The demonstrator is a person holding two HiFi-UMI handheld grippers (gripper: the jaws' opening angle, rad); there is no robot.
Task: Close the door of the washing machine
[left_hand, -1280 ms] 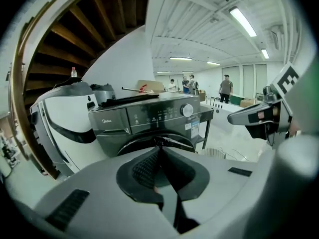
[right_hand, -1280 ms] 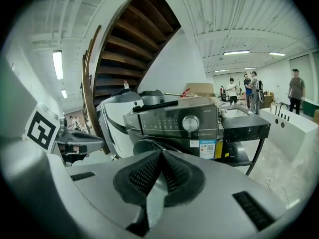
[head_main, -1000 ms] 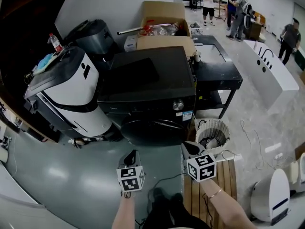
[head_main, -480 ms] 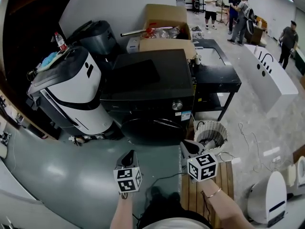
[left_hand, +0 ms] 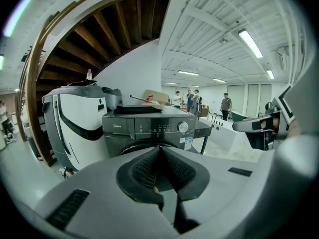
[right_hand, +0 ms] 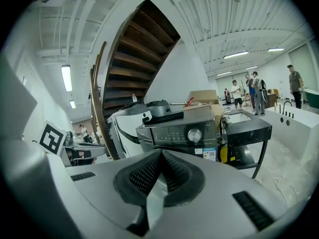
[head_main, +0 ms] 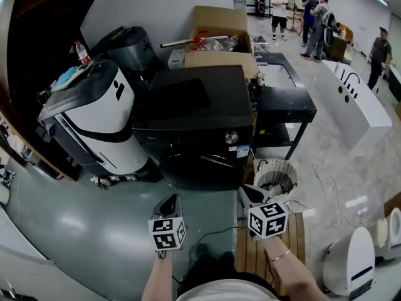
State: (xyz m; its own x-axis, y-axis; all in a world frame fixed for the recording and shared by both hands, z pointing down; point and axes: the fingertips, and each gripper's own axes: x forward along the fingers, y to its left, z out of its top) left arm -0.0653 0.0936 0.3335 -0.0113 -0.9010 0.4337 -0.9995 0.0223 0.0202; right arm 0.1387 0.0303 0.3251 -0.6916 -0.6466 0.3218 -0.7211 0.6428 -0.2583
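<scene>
The dark washing machine (head_main: 194,115) stands beside a black desk (head_main: 289,104), its round door (head_main: 202,168) apparently flush and shut. The left hand-held gripper (head_main: 170,202) and right hand-held gripper (head_main: 250,195) hover clenched and empty before it, likely with nothing left to push.

A white shirt (head_main: 227,291) has come into view below the right tongs (head_main: 247,192).

Mid head view: washing machine (head_main: 194,105), door (head_main: 200,168) on its 6 o'clock face. At 9 o'clock, just beside it, bulky appliance (head_main: 94,121) with bottle (head_main: 79,51) on top. At 12, behind, cardboard box (head_main: 216,19). At 3, close alongside, low table (head_main: 301,110). At 5, basket (head_main: 276,174) on the floor, slatted board (head_main: 269,253) nearer still. At 6, apart from the door, left gripper (head_main: 170,200) and right gripper (head_main: 246,194) side by side.
</scene>
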